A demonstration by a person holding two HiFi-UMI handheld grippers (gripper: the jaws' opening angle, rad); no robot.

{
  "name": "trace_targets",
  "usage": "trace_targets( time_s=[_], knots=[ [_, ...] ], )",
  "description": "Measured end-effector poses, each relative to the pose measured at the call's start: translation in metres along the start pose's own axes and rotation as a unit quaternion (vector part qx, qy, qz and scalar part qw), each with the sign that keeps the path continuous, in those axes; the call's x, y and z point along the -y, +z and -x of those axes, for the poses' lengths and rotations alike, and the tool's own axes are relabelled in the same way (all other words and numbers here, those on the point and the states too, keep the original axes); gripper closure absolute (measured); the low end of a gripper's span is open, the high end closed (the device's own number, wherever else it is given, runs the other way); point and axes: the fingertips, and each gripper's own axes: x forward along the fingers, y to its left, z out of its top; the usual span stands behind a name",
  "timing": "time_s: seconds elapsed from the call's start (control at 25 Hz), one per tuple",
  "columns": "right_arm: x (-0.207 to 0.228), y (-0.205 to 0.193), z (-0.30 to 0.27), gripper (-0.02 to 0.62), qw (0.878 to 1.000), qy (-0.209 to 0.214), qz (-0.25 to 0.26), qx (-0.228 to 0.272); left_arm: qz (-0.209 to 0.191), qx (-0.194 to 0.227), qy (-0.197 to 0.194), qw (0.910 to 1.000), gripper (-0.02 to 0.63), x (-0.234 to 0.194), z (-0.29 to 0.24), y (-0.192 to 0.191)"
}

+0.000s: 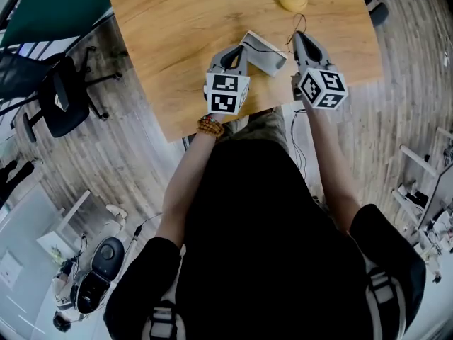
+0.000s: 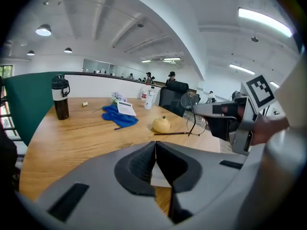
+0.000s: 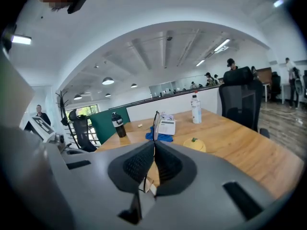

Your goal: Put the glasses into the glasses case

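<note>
Your right gripper (image 1: 303,42) is clamped shut on the glasses (image 2: 172,133), which hang above the table just right of the glasses case (image 1: 267,57). Your left gripper (image 1: 239,54) pinches the case's near edge, so the glasses must travel leftward into it.

Thin black wire glasses (image 2: 196,123) hang pinched in the right gripper (image 3: 154,143). The pale grey glasses case (image 1: 265,54) sits open at their 8 o'clock, its edge in the left gripper (image 2: 155,146).
</note>
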Motion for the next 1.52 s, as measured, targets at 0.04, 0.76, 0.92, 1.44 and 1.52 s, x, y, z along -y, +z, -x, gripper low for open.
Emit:
trace_targets(
  time_s=[0.04,0.76,0.92,1.44,1.52],
  knots=[
    [-0.007,-0.003,0.000,0.584,1.000,0.009,0.001,-0.004,-0.001,0.001,-0.005,1.0000,0.586,0.004,-0.003,0.002],
    [-0.067,-0.053,0.005,0.583,0.960,0.081,0.245,-0.104,-0.021,-0.091,-0.013,0.9956,0.586,0.011,-0.043,-0.013],
    [-0.042,-0.061,-0.004,0.584,0.959,0.054,0.248,-0.127,0.000,-0.093,0.009,0.9956,0.586,-0.015,-0.018,-0.023],
    [-0.031,-0.152,-0.035,0.581,0.896,0.011,0.367,-0.249,0.044,-0.053,0.068,0.9953,0.586,-0.060,0.044,-0.031],
    [-0.032,-0.159,-0.041,0.581,0.889,0.008,0.379,-0.257,0.042,-0.049,0.065,0.9958,0.586,-0.058,0.045,-0.030]
  ],
)
